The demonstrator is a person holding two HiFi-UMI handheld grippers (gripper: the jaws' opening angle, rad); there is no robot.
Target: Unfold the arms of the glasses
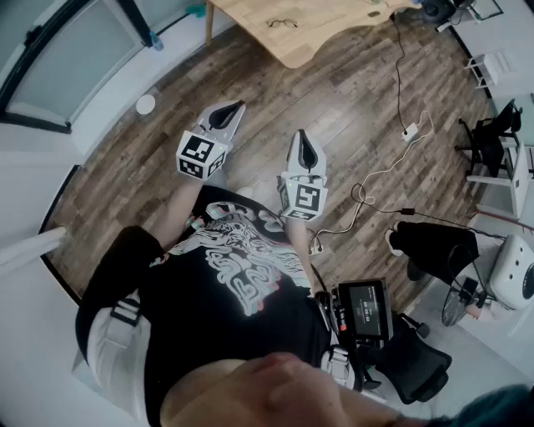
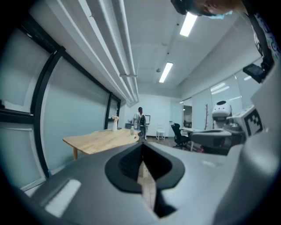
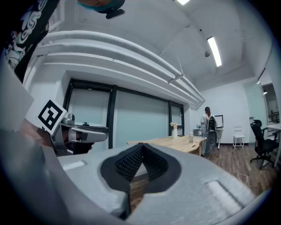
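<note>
Glasses [image 1: 282, 23] lie on the table [image 1: 334, 32] at the head view's top, well apart from both tools; probably light and fragile, best pinched by one arm. Left gripper view: left tool [image 2: 141, 147] closed, empty. Right gripper view: right tool [image 3: 140, 147] likewise.

Right gripper [image 3: 142, 146] closed, pointing toward wooden table [image 3: 169, 141].

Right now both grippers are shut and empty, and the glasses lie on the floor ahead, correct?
No. The glasses lie on the table, not on the floor; the head view shows them there. The left gripper and right gripper are indeed shut and empty.
</note>
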